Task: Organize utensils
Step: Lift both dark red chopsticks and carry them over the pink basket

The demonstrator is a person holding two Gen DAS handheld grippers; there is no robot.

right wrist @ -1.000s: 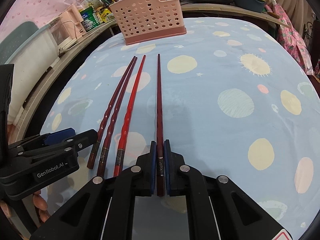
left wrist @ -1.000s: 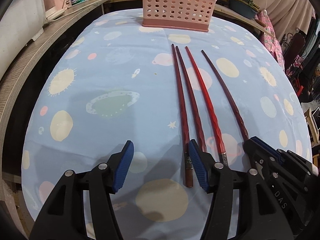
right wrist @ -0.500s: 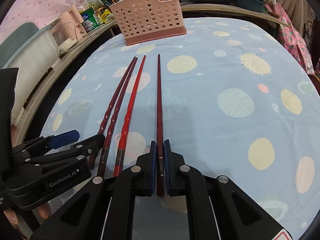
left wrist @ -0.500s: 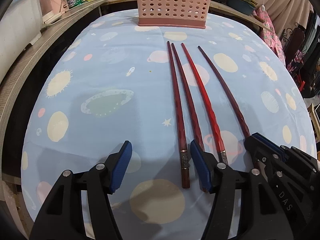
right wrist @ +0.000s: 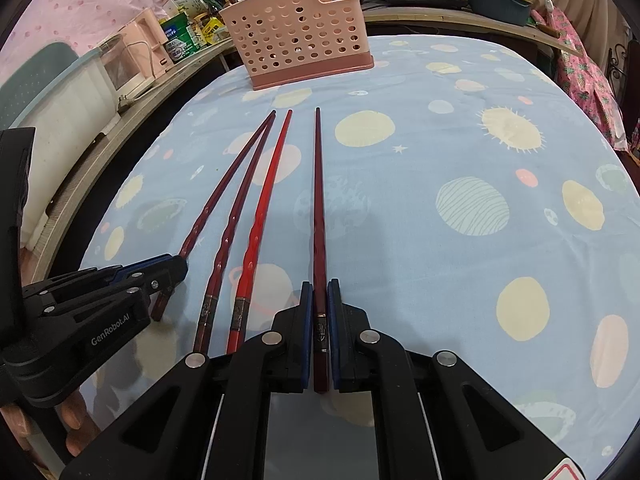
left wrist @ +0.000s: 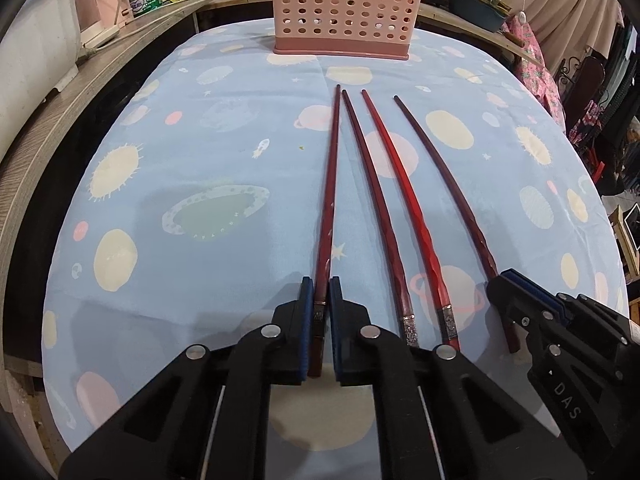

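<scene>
Now four red chopsticks lie side by side on the desk, tips toward 12 o'clock, handle ends toward the cameras. The leftmost chopstick has its handle end between the blue pads of the left tool, whose fingers are drawn in to a narrow slot and grip it. The rightmost chopstick sits likewise in the right tool, closed down on its handle just behind the metal band. Between them, the dark middle chopstick and the bright red chopstick rest free on the blue planet-print cloth. At 12 o'clock, well apart from the tips, stands the pink perforated holder. Shelves with jars and appliances run along the far edge.
</scene>
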